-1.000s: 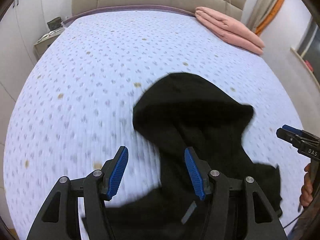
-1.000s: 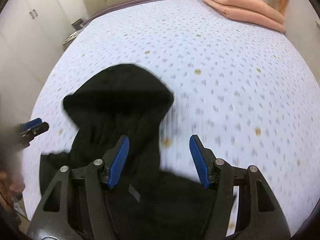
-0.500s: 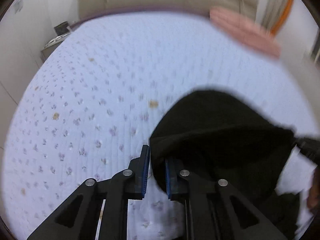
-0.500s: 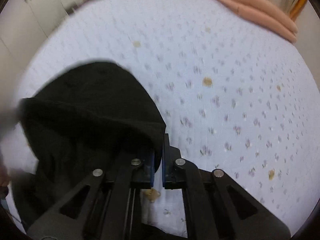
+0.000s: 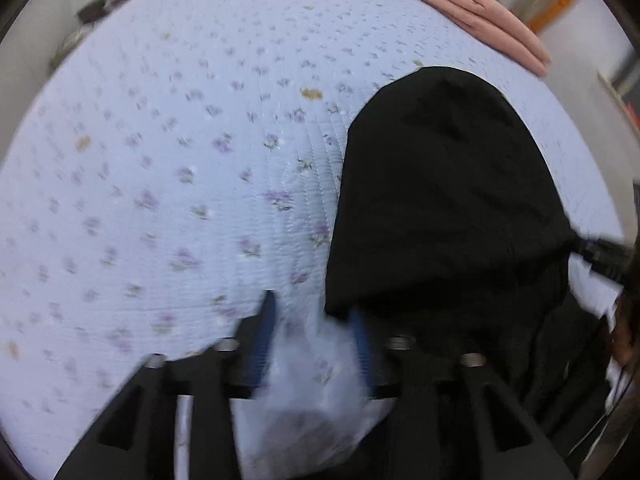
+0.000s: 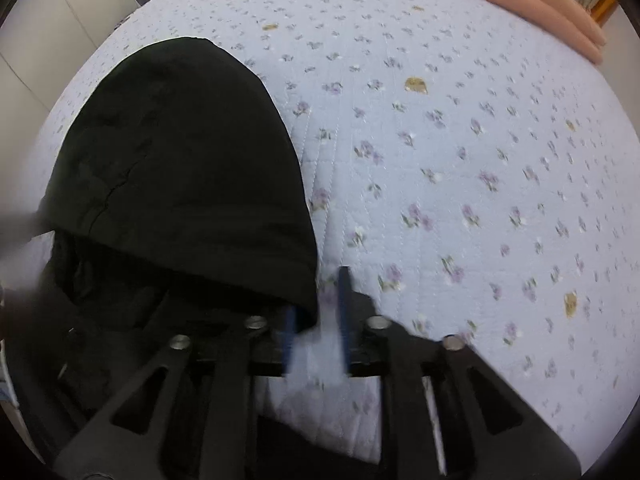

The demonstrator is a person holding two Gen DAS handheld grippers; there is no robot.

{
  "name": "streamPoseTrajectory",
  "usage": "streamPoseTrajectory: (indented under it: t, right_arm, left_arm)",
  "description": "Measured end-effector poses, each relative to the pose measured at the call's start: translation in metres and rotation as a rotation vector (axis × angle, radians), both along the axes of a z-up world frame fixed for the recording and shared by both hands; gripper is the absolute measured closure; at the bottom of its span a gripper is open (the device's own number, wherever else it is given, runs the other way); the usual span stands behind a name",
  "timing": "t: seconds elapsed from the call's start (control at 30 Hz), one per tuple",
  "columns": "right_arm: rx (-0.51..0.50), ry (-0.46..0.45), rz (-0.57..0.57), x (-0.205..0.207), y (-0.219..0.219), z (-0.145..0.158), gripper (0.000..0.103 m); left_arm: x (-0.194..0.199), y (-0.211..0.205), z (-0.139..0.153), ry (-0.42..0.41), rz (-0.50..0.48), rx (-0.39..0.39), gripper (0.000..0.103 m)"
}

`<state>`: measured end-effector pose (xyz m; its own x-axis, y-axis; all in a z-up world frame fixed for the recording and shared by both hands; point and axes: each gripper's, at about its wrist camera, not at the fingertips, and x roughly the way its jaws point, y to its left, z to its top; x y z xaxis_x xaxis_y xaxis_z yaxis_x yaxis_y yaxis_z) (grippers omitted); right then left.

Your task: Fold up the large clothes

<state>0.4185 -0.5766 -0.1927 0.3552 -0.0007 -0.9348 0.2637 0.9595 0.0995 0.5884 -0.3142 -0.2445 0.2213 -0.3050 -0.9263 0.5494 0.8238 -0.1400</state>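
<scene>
we find no brand, label or writing that we can read anywhere in these two views.

the black hooded garment (image 5: 444, 200) lies on the bed (image 5: 168, 152), its rounded hood pointing toward the head of the bed and its body spilling back toward the cameras. we take this garment as our landmark.

the bed carries a pale lilac quilted cover sprinkled with small purple flowers and a few tan spots. beyond the garment, at the far right corner of the bed, sits a folded pink blanket (image 5: 480, 12). past the far left of the garment, in the right wrist view, we see pale cupboard doors (image 6: 48, 12) with small dark handles; a dark object sits by the bed's far left edge, too blurred to name.

the left gripper (image 5: 312, 320) sits at the garment's near left corner, its blue fingers (image 5: 264, 336) spread, having just been opening; only bedcover shows between them and the hood's edge lies against the right one, unpinched. the right gripper (image 6: 316, 312) sits at the garment's near right corner, fingers (image 6: 344, 304) parted more narrowly, also just opening, with bedcover between them and the hood's hem beside the left one. both are blurred.
</scene>
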Motion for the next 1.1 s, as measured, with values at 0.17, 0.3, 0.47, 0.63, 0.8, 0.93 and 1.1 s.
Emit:
streamPoseTrajectory:
  t: [0.17,0.3,0.47,0.63,0.8,0.93,1.1]
  right_arm:
    - [0.009,-0.078,0.019,-0.028,-0.005,0.055,0.053]
    - [0.033,-0.181,0.031,-0.021,0.004,0.093,0.053]
    - [0.036,-0.153,0.045,0.032,0.019,0.079,0.054]
    - [0.029,0.006,0.117,0.036,0.031,0.025,0.055]
    - [-0.002,-0.004,0.126,0.022,0.036,0.005,0.053]
    - [-0.017,-0.006,0.123,0.023,0.038,0.007,0.051]
    - [0.098,-0.055,0.127,0.007,0.011,0.046,0.049]
  left_arm:
    - [-0.032,0.023,0.047,-0.037,-0.139,-0.065,0.041]
    - [-0.025,0.010,0.083,-0.096,-0.101,-0.210,0.041]
    - [0.018,-0.036,0.063,-0.089,-0.008,-0.188,0.041]
    - [0.013,-0.058,0.001,-0.009,-0.139,-0.015,0.039]
    - [0.020,-0.047,-0.025,0.060,-0.074,-0.087,0.028]
    - [0.019,-0.044,-0.017,0.058,-0.075,-0.102,0.028]
    - [0.029,-0.033,0.020,0.035,-0.078,-0.179,0.028]
